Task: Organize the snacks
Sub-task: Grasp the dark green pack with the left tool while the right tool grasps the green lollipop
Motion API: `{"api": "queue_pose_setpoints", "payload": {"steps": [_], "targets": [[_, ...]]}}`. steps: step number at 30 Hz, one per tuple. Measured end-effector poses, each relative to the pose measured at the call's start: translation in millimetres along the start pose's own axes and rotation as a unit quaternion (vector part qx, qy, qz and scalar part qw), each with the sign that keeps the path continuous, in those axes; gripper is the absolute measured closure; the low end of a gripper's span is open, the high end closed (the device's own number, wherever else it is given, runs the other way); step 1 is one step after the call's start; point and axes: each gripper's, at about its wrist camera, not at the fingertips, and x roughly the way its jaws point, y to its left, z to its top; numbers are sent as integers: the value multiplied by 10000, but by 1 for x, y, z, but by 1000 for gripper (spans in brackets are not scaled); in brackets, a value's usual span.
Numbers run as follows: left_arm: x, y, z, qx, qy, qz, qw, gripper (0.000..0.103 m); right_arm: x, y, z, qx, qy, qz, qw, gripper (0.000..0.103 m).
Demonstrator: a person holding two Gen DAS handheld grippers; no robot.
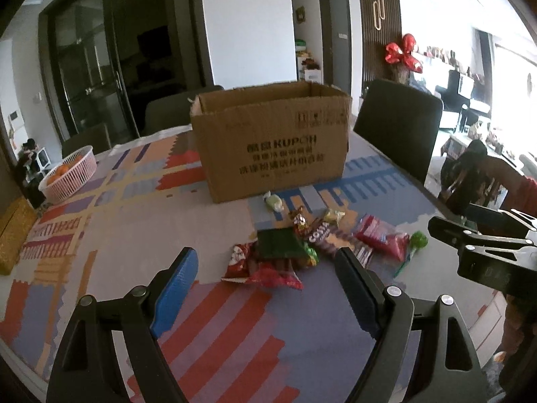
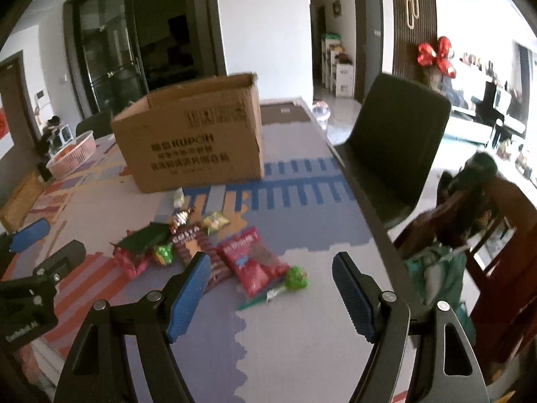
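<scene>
- Snacks (image 1: 312, 245) lay loose on the patterned table mat (image 1: 214, 322), in front of the open cardboard box (image 1: 272, 141), near its printed face but not touching it.
- We held the left gripper (image 1: 268, 268) with jaws apart and empty, aimed at the near end of the pile.
- We held the right gripper (image 2: 272, 275) likewise spread, nothing between its blue pads (image 2: 188, 288); the green lollipop (image 2: 295, 278) sat nearest, farthest from the box.
- We judged a single packet the wise pick: pinch a crimped edge, lift clear, drop it over the box rim.
- Wrappers looked thin, glossy and crinkly; the pink bag (image 2: 255, 262) flat and soft, the box stiff corrugated board.
</scene>
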Motion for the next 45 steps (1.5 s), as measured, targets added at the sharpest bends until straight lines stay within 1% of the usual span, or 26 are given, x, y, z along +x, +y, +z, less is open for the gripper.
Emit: {"api": "queue_pose_setpoints", "payload": {"steps": [9, 18, 21, 24, 26, 28, 30, 34, 37, 39, 42, 45], "targets": [[21, 0, -3, -103, 166, -34, 9998, 19, 19, -6, -12, 301, 307, 4, 9991, 27], [48, -2, 0, -103, 233, -13, 9997, 20, 39, -15, -15, 566, 521, -113, 9970, 28], [62, -2, 3, -95, 311, -29, 9995, 20, 46, -15, -17, 631, 574, -128, 9963, 33], [73, -2, 5, -145, 456, -106, 9988, 25, 55, -16, -18, 713, 698, -124, 9949, 37], [80, -3, 5, -128, 574, -148, 9982, 26, 60, -17, -19, 736, 740, -130, 9944, 39], [88, -3, 5, -158, 704, -160, 9973, 32, 64, -18, -19, 761, 765, -130, 9941, 42], [94, -3, 6, -226, 828, -241, 9960, 33, 68, -19, -19, 785, 794, -130, 9937, 44], [106, -4, 7, -286, 1003, -293, 9941, 39, 75, -22, -20, 903, 872, -57, 9921, 49], [113, -3, 7, -382, 1138, -375, 9921, 42, 80, -23, -21, 929, 920, -54, 9914, 52], [114, -2, 8, -445, 1142, -422, 9916, 43, 82, -22, -21, 936, 928, -45, 9913, 54], [116, -1, 10, -518, 1159, -481, 9907, 50, 83, -22, -20, 905, 898, -41, 9918, 58], [118, 2, 10, -580, 1184, -520, 9899, 50, 84, -21, -19, 871, 893, -20, 9922, 66]]}}
